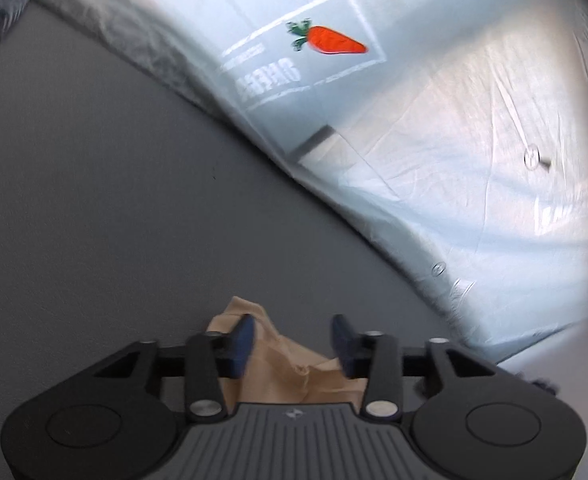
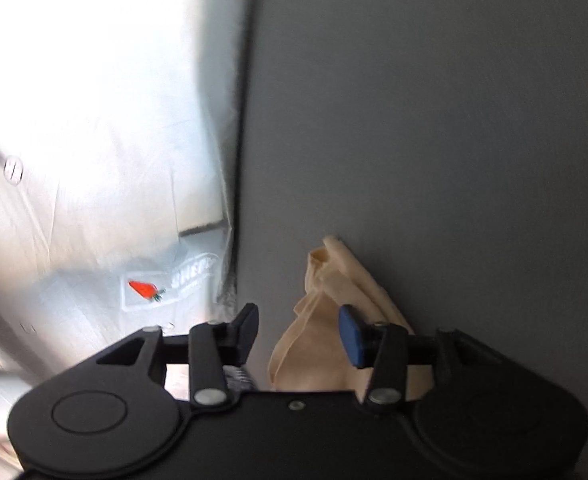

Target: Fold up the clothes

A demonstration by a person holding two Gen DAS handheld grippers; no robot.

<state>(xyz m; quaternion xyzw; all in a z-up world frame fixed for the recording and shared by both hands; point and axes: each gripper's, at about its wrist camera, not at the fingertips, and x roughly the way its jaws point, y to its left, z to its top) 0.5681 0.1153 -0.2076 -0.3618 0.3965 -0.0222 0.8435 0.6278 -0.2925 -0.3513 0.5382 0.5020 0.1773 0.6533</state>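
On the clear plastic bag [image 1: 433, 128] with a printed orange carrot [image 1: 335, 41], lying along the grey table's [image 1: 94, 200] edge, we saw a framed white label whose bold word appeared mirrored and blurred; we could not read it. From the right wrist view only "ONE" seemed legible.

Grey table top [image 1: 94, 200], tan garment [image 2: 333, 288] bunched on it, clear printed plastic bag [image 1: 433, 140] alongside
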